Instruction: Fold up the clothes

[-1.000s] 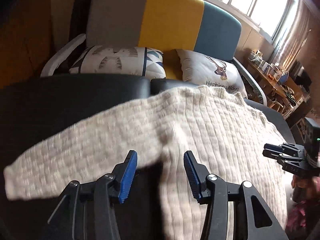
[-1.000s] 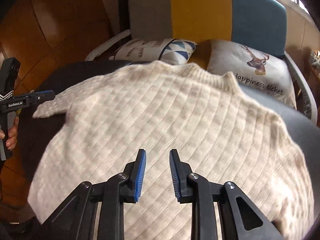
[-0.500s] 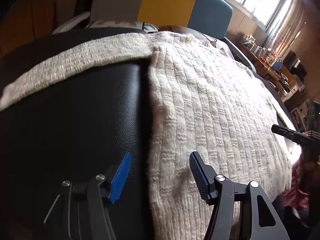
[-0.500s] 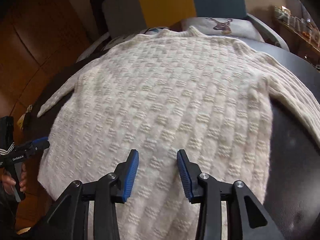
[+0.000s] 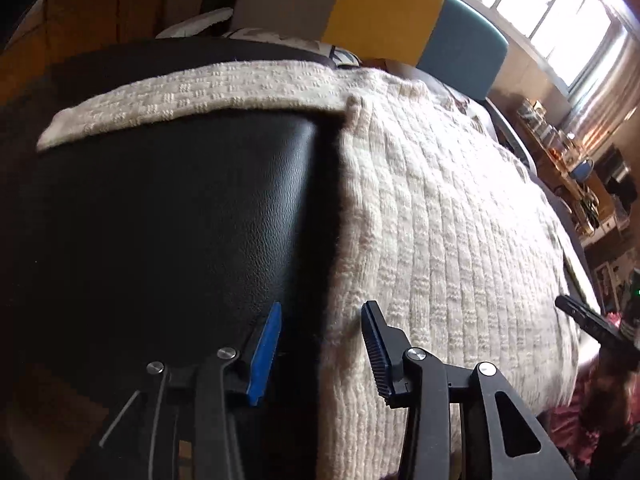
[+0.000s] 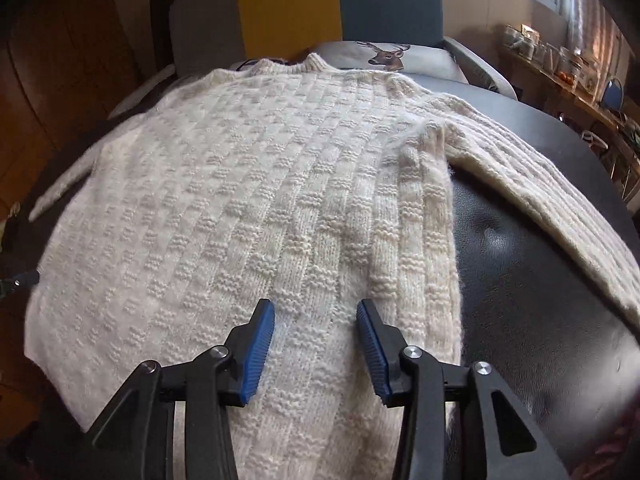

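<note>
Both grippers have dropped closer to cream basket-weave knit sweater [image 6: 248, 200], flat on black leather surface [image 5: 180, 220]. Left gripper [image 5: 320, 344] straddles its side edge, right gripper [image 6: 316, 340] over hem; fingers spread, empty.

Left tongs [image 5: 320, 328] gaping, right tongs [image 6: 316, 322] gaping, both empty

Both hand-held grippers have dropped low over the sweater [image 6: 248, 200], jaws now wider.
</note>
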Motion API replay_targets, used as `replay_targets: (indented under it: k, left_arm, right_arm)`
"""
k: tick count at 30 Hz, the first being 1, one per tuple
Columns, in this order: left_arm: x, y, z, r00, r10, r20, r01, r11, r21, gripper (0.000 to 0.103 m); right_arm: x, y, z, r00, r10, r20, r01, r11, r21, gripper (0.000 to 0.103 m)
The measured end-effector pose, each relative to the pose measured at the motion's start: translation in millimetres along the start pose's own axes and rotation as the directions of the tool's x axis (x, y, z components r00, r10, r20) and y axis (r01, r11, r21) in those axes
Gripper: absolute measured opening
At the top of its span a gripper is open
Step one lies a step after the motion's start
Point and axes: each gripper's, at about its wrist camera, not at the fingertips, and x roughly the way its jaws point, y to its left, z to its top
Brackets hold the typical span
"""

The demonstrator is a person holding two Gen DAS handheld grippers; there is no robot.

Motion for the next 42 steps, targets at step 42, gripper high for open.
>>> replay_targets:
  k: [42]
  left_arm:
    - [-1,14,67,1.000,0.024,0.015,-0.023,0.998,-0.054,0.056]
  right_arm:
    - [1,43,32,0.954,0.298,0.014,-0.298,0.954,0.035,0.049]
